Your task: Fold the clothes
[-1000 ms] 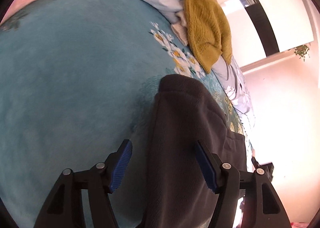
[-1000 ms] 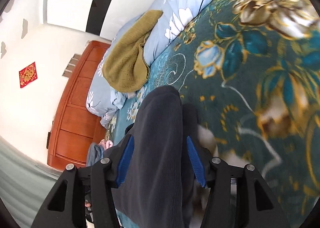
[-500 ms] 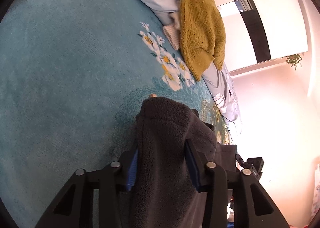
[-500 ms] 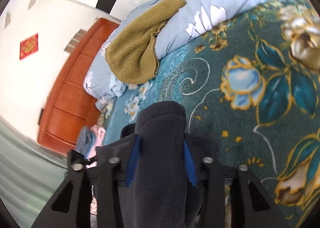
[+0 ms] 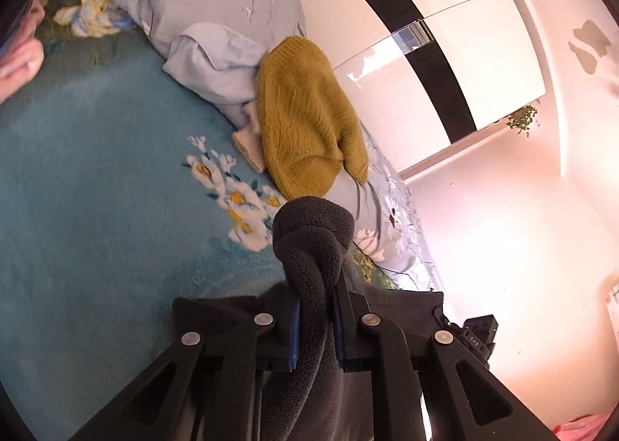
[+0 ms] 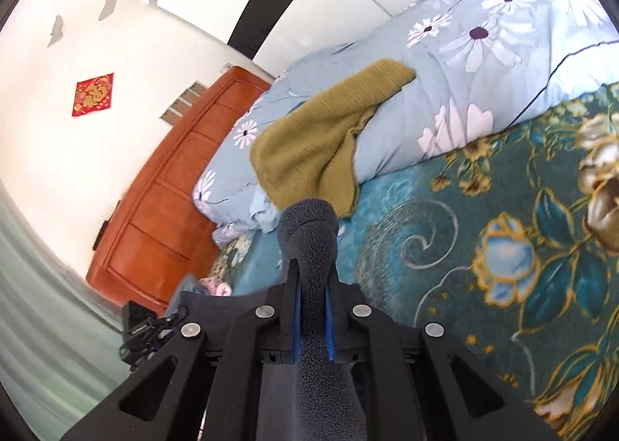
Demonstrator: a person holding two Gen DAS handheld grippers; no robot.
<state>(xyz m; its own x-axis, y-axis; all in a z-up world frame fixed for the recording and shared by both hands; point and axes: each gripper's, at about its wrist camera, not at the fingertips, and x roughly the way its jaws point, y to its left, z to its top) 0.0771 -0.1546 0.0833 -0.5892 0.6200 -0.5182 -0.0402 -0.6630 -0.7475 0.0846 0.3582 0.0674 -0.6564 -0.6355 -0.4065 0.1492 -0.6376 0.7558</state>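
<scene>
step: lift/carry edge for fold | L gripper (image 5: pixel 314 319) + R gripper (image 6: pixel 312 319) both clamped on dark fleece garment (image 5: pixel 309 240), bunched, raised over near part of teal blanket (image 5: pixel 96 209) | next: prob. carry edge across, lay flat, keep level w/ both.

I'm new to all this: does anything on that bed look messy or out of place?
Yes: a mustard-yellow knitted sweater lies crumpled and unfolded over the pale-blue floral quilt, hanging onto the teal floral blanket.
</scene>
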